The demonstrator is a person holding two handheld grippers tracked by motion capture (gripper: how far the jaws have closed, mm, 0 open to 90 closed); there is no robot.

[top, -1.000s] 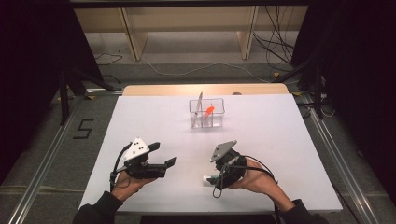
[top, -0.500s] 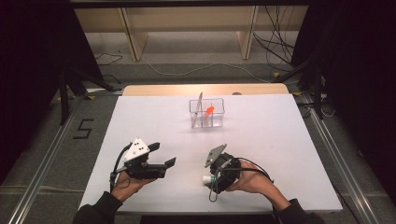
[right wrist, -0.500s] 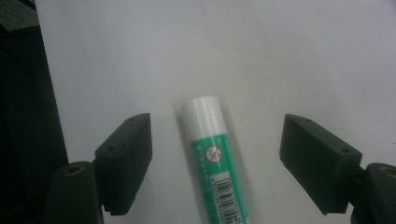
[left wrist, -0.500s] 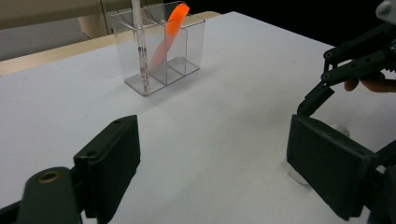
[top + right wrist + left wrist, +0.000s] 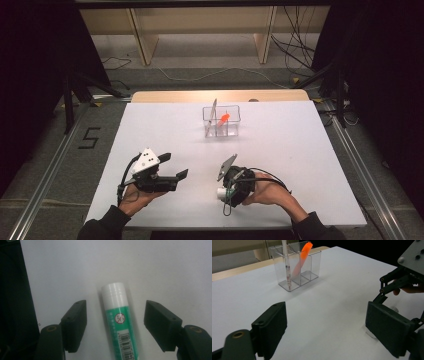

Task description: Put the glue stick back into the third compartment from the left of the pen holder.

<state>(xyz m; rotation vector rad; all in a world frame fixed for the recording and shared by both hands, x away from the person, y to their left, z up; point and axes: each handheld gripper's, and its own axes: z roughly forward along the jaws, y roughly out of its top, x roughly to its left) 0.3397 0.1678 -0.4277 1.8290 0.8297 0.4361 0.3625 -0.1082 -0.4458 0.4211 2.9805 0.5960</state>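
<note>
Right gripper view looks straight down along the right gripper point(image 5: 115, 322), whose two black jaws stand wide apart with a glue stick point(image 5: 117, 325) lying flat on the white table point(image 5: 162, 270) between them. Neither pad touches the tube: there is bare table on both sides of it. The stick has a white cap at its far end and a green label with a small round red sign and a barcode lower down.

From the high view, the right gripper point(image 5: 231, 187) is tipped steeply downward over the near middle of the table point(image 5: 300, 165), the person's right hand point(image 5: 262, 192) behind it, and the white end of the glue stick point(image 5: 221, 192) peeks out at its left side.

The left gripper point(image 5: 172, 167) is held level above the near left part of the table in the left hand point(image 5: 137, 197), jaws spread and holding nothing. The left gripper view shows these pads parted over bare table, with the right gripper point(image 5: 397, 287) at its right edge.

Well apart from both, at the far middle of the table, stands a clear divided holder point(image 5: 221, 121) point(image 5: 298, 267). An orange item point(image 5: 302, 256) leans inside it, and a thin white stick point(image 5: 286, 260) stands in the compartment beside.
</note>
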